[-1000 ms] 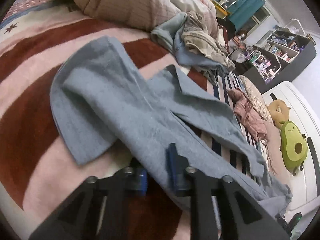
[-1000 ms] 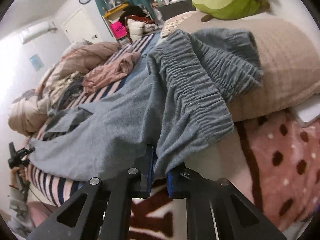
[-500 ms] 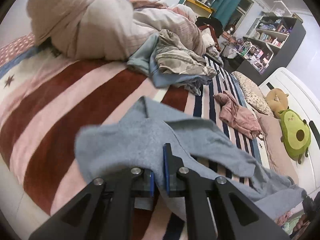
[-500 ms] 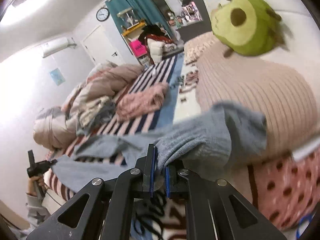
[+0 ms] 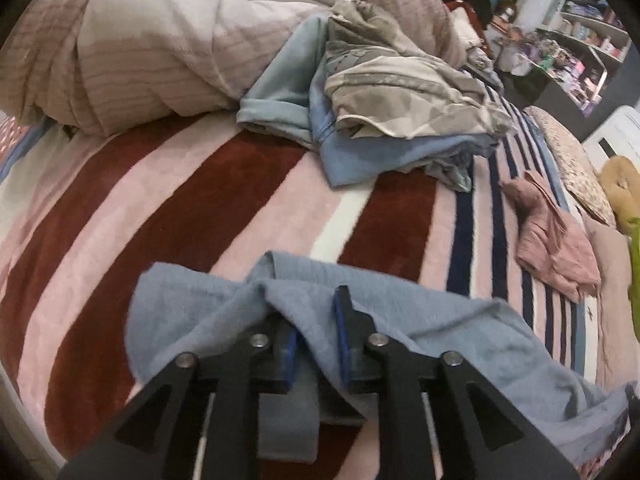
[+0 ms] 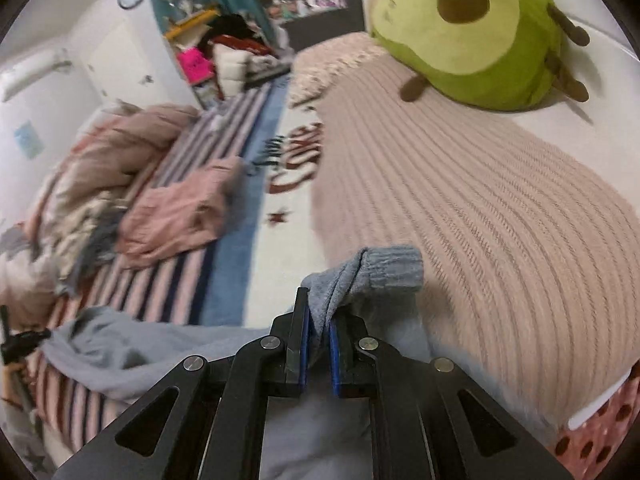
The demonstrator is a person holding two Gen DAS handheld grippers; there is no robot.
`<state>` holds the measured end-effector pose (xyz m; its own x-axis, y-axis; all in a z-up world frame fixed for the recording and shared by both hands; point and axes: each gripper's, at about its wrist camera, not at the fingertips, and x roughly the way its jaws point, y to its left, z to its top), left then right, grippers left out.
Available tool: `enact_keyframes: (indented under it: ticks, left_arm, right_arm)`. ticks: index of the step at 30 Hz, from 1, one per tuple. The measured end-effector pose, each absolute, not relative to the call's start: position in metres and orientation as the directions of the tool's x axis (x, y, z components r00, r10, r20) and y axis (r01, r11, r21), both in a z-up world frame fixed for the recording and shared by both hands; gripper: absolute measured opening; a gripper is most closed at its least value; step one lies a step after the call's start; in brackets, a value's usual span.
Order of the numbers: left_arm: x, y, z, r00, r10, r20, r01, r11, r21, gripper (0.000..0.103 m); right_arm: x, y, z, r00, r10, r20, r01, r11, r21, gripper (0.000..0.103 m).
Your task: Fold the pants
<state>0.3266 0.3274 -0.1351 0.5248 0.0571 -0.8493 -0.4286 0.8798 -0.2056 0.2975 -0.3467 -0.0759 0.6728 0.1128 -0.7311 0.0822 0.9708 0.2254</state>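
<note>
The grey-blue pants hang bunched between my two grippers above the striped bed. My left gripper is shut on the leg end of the pants, and the cloth drapes over both blue-padded fingers and trails away to the right. My right gripper is shut on the ribbed waistband end of the pants, which sticks up past the fingertips. The rest of the cloth sags to the lower left in the right wrist view.
A crumpled duvet and a heap of blue and grey clothes lie at the far side of the bed. A pink garment lies at the right. A ribbed beige pillow and an avocado plush lie ahead of the right gripper.
Both grippers have lifted the pants off the bed and drawn them toward the near edge. The cloth, spread flat a second ago, now hangs bunched; the waistband has come off the beige pillow.
</note>
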Motion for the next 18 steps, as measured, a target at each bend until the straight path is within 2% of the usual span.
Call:
enact_keyframes:
  ticks: [1, 2, 3, 4, 5, 6, 9, 14, 16, 18]
  left_arm:
    - [0.329, 0.327, -0.135, 0.529, 0.057, -0.847, -0.424, 0.882, -0.206, 0.018]
    - [0.331, 0.325, -0.135, 0.533, 0.06, -0.844, -0.422, 0.884, -0.204, 0.027]
    - [0.332, 0.323, -0.133, 0.535, 0.064, -0.842, -0.417, 0.887, -0.197, 0.046]
    - [0.332, 0.322, -0.132, 0.539, 0.077, -0.839, -0.414, 0.891, -0.185, 0.058]
    - [0.331, 0.321, -0.128, 0.549, 0.113, -0.828, -0.419, 0.894, -0.155, 0.078]
    - [0.331, 0.321, -0.123, 0.559, 0.147, -0.816, -0.421, 0.898, -0.127, 0.083]
    - [0.324, 0.322, -0.109, 0.59, 0.128, -0.797, -0.385, 0.912, -0.138, 0.083]
    - [0.291, 0.31, -0.078, 0.646, 0.109, -0.755, -0.319, 0.938, -0.137, 0.084]
    - [0.275, 0.299, -0.069, 0.666, 0.096, -0.739, -0.28, 0.951, -0.129, 0.085]
    - [0.258, 0.287, -0.064, 0.684, 0.059, -0.727, -0.234, 0.962, -0.142, 0.085]
  right_arm:
    - [0.305, -0.349, -0.082, 0.666, 0.102, -0.739, 0.098, 0.97, 0.222, 0.002]
    - [0.309, -0.35, -0.086, 0.659, 0.085, -0.748, 0.116, 0.97, 0.212, 0.002]
    - [0.315, -0.351, -0.09, 0.654, 0.071, -0.753, 0.127, 0.971, 0.201, 0.002]
    - [0.319, -0.349, -0.093, 0.65, 0.054, -0.758, 0.131, 0.975, 0.182, 0.002]
    - [0.322, -0.347, -0.094, 0.647, 0.037, -0.762, 0.131, 0.979, 0.159, 0.002]
    - [0.323, -0.344, -0.095, 0.644, 0.022, -0.764, 0.134, 0.981, 0.14, 0.002]
    - [0.321, -0.338, -0.092, 0.643, 0.009, -0.766, 0.122, 0.986, 0.114, 0.007]
    - [0.289, -0.321, -0.07, 0.685, 0.009, -0.729, 0.073, 0.994, 0.08, 0.038]
    - [0.269, -0.305, -0.059, 0.713, 0.03, -0.701, 0.02, 0.998, 0.062, 0.045]
    - [0.25, -0.285, -0.05, 0.733, 0.077, -0.676, -0.051, 0.997, 0.058, 0.045]
